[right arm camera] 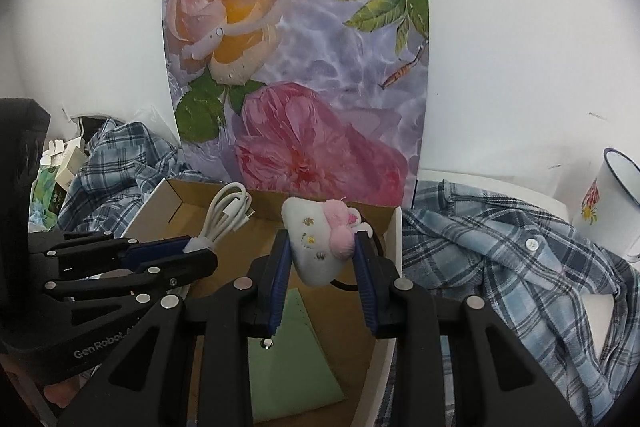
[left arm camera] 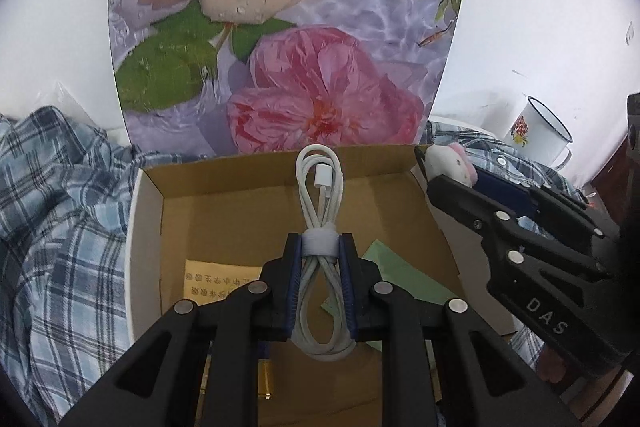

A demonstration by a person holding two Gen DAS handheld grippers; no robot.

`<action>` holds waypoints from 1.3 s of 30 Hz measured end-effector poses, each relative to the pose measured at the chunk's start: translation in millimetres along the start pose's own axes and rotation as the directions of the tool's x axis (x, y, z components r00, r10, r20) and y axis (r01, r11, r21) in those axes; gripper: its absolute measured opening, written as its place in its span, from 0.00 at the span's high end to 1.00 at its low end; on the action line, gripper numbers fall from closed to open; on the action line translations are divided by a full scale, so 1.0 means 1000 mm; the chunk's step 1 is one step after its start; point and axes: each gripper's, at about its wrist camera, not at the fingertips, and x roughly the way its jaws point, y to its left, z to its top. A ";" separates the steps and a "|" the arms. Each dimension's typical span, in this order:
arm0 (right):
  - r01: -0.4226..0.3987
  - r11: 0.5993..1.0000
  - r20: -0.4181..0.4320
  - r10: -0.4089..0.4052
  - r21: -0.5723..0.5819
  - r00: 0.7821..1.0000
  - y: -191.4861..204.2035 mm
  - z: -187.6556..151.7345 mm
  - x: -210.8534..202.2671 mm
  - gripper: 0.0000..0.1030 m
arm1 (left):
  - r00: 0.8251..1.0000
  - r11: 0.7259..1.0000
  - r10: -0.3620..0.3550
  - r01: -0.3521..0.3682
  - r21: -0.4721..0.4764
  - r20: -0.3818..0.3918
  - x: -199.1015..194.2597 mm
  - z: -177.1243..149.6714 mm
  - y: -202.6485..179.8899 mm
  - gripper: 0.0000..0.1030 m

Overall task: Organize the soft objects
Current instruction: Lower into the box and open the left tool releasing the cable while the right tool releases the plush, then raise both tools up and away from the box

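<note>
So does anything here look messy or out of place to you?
Yes. A plaid shirt lies crumpled around the cardboard box rather than folded, and a wall hole at far left has torn edges. The coiled cable is an odd fit among soft things.

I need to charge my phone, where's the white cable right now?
The white cable is clamped in the left gripper, over the open cardboard box, left of the plush toy.

The cardboard box (left arm camera: 224, 211) sits at centre, with the floral panel (left arm camera: 288, 27) upright behind it at 12 o'clock. The plaid shirt (left arm camera: 52, 211) spreads at 9 and 3 o'clock. The mug (left arm camera: 538, 131) stands at 2 o'clock. Inside the box, the green sheet (right arm camera: 292, 355) lies on the floor.
</note>
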 end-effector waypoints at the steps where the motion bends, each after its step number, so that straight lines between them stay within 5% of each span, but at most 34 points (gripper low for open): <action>1: 0.002 1.000 -0.005 -0.002 0.001 1.000 0.000 -0.001 0.002 0.71 | 1.000 1.000 -0.002 0.002 -0.003 -0.004 0.001 0.000 0.000 0.81; 4: 0.020 1.000 -0.023 -0.020 0.002 1.000 -0.001 -0.002 0.006 0.70 | 1.000 1.000 -0.011 0.011 -0.007 -0.016 0.002 0.000 0.000 0.81; 6: 0.025 1.000 -0.025 -0.025 0.011 0.999 -0.001 -0.001 0.006 0.57 | 1.000 1.000 -0.019 0.019 -0.005 -0.021 0.002 0.001 -0.001 0.80; 7: 0.023 1.000 -0.025 -0.023 0.014 0.999 -0.002 -0.001 0.005 0.37 | 1.000 1.000 -0.010 0.010 0.002 -0.018 0.002 0.002 -0.002 0.77; 11: 0.044 0.999 -0.018 -0.044 0.026 0.999 -0.007 0.000 0.001 0.27 | 0.991 0.991 0.130 -0.130 0.014 0.007 0.000 0.005 -0.001 0.16; 12: 0.043 0.998 -0.016 -0.043 0.037 0.999 -0.011 0.001 0.000 0.25 | 0.984 0.984 0.176 -0.176 -0.002 0.011 0.000 0.007 0.004 0.11; 15: 0.021 0.997 0.004 -0.021 0.072 1.000 -0.018 0.003 -0.006 0.04 | 0.993 0.993 0.108 -0.106 -0.058 0.035 -0.007 0.009 0.018 0.11; 17: 0.003 0.997 0.017 -0.005 0.080 1.000 -0.018 0.005 -0.009 0.03 | 0.997 0.994 0.072 -0.068 -0.084 0.042 -0.010 0.011 0.022 0.10; 22: 0.004 0.996 0.011 -0.005 0.087 1.000 -0.017 0.006 -0.008 0.00 | 0.989 0.991 0.124 -0.120 -0.055 0.084 -0.017 0.011 0.017 0.10; 27: -0.026 0.994 0.026 0.024 0.102 0.999 -0.017 0.007 -0.012 0.00 | 0.992 0.995 0.087 -0.081 -0.066 0.091 -0.022 0.010 0.021 0.10; 32: -0.028 0.995 0.047 0.023 0.100 0.999 -0.018 0.009 -0.020 0.00 | 0.985 0.992 0.115 -0.108 -0.062 0.125 -0.030 0.011 0.015 0.00; 39: -0.027 0.997 0.102 0.019 0.076 0.995 -0.012 0.017 -0.041 0.00 | 0.975 0.991 0.132 -0.124 -0.054 0.176 -0.050 0.015 0.011 0.00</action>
